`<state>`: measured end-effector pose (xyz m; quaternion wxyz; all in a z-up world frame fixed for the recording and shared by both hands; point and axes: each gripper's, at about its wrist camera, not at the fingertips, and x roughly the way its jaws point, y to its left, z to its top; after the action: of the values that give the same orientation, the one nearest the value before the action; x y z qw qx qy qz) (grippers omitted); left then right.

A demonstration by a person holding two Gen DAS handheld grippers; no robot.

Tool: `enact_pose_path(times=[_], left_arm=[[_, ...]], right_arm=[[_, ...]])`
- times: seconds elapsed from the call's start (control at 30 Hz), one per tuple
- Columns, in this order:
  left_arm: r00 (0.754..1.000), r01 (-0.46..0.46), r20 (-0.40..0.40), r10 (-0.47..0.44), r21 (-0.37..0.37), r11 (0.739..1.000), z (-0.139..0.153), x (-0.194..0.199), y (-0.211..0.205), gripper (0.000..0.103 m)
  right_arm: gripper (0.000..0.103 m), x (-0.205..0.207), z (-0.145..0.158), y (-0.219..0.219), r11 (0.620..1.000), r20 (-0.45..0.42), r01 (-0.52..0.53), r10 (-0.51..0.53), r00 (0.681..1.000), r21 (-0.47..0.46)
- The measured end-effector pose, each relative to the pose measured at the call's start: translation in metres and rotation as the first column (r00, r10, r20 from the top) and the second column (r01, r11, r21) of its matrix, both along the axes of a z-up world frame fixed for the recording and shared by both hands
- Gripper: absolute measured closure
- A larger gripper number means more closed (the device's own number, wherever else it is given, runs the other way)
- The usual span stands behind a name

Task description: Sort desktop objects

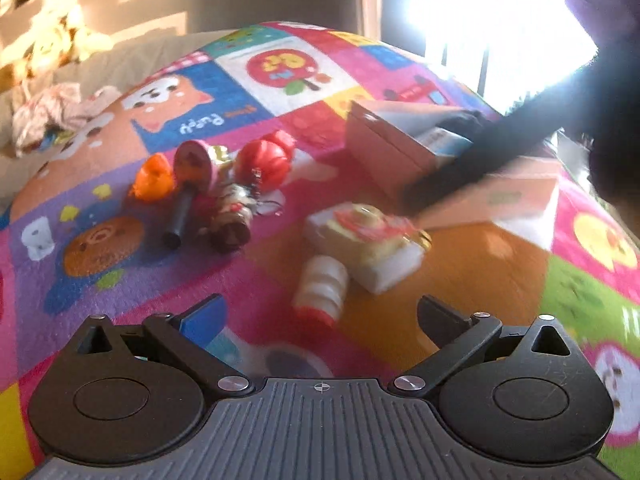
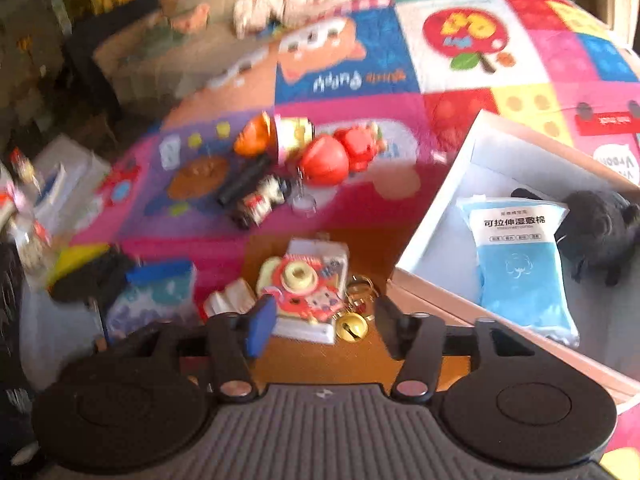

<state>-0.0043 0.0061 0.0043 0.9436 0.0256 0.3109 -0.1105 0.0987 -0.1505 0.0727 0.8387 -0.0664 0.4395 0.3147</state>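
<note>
Left gripper (image 1: pixel 320 316): fingers wide apart, nothing between them, hanging over the play mat (image 1: pixel 120 292).
Right gripper (image 2: pixel 324 320): fingers wide apart too, nothing held, just above the toy camera card.
Blue pad (image 2: pixel 261 327): on the left finger of the right gripper.
Toy camera card (image 2: pixel 304 284): flat on the orange patch of the mat, right in front of the right gripper, beside the box.
Gold bell (image 2: pixel 352 326): touching the near corner of the card, with key rings by it.
White and red bottle (image 1: pixel 320 292): lying on its side, just in front of the left gripper, next to the card.
Blue and white pouch (image 2: pixel 154 296): on the mat, left of the card.
Box (image 2: pixel 448 216): open, white inside, on the right side of the mat.
Blue packet (image 2: pixel 520 264): lying inside the box.
Black plush toy (image 2: pixel 600 224): inside the box, at the far corner, touching the packet.
Toy pile (image 1: pixel 224 184): farther back on the mat, blurry; red round toy (image 1: pixel 264 160), orange toy (image 1: pixel 154 178), black tube (image 1: pixel 180 216), all close together.
Crumpled cloth (image 1: pixel 52 112): far left, past the mat edge.
</note>
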Motion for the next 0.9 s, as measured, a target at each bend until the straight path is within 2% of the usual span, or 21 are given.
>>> enact_pose_path(times=[0.1,0.2,0.23,0.27,0.33,0.5,0.6,0.67,0.73,0.83,0.87,0.9], left_arm=[[1.000,0.010,-0.005,-0.010,0.040,0.999,0.001,-0.012,-0.006,0.000],[1.000,0.002,-0.028,0.000,0.062,0.998,0.001,-0.020,-0.006,0.000],[0.999,-0.002,-0.035,0.004,0.067,0.998,0.001,-0.022,-0.005,0.000],[0.999,-0.006,-0.039,0.009,0.071,0.997,0.001,-0.025,-0.004,0.000],[0.999,-0.015,-0.040,0.018,0.077,0.997,0.003,-0.028,-0.002,0.000],[0.999,-0.011,-0.034,0.013,0.046,0.999,0.011,-0.018,-0.006,0.000],[0.999,0.025,-0.021,-0.024,0.041,0.999,0.014,-0.007,-0.020,0.000],[0.998,0.054,-0.014,-0.053,0.052,0.997,0.014,0.002,-0.031,0.000],[0.996,0.084,-0.023,-0.083,0.056,0.995,0.013,0.010,-0.041,0.000],[0.994,0.108,-0.024,-0.106,0.107,0.988,0.007,0.016,-0.051,0.000],[0.993,0.116,-0.020,-0.114,0.130,0.985,0.006,0.018,-0.051,0.000],[0.993,0.117,-0.019,-0.116,0.148,0.982,0.005,0.021,-0.050,0.000]], right_arm=[[0.037,0.001,-0.007,0.011,0.998,0.008,0.018,-0.019,1.000,0.063],[0.036,0.004,-0.024,0.030,0.997,0.032,0.054,-0.056,0.998,0.058],[0.038,0.004,-0.029,0.034,0.997,0.033,0.057,-0.058,0.998,0.054],[0.046,0.004,-0.033,0.037,0.997,0.035,0.060,-0.062,0.997,0.043],[0.047,0.001,-0.031,0.034,0.997,0.050,0.068,-0.070,0.996,0.041],[0.047,-0.027,0.018,-0.027,0.974,0.106,0.102,-0.125,0.987,0.200],[0.047,-0.043,0.032,-0.061,0.968,0.150,0.145,-0.177,0.973,0.203],[0.047,-0.044,0.029,-0.080,0.963,0.149,0.191,-0.221,0.964,0.193],[0.045,-0.040,0.018,-0.096,0.952,0.105,0.234,-0.258,0.961,0.196],[0.045,-0.043,0.003,-0.124,0.918,0.040,0.302,-0.322,0.946,0.255],[0.043,-0.048,0.001,-0.132,0.906,0.039,0.319,-0.342,0.939,0.276],[0.036,-0.053,-0.001,-0.142,0.891,0.048,0.344,-0.374,0.926,0.298]])
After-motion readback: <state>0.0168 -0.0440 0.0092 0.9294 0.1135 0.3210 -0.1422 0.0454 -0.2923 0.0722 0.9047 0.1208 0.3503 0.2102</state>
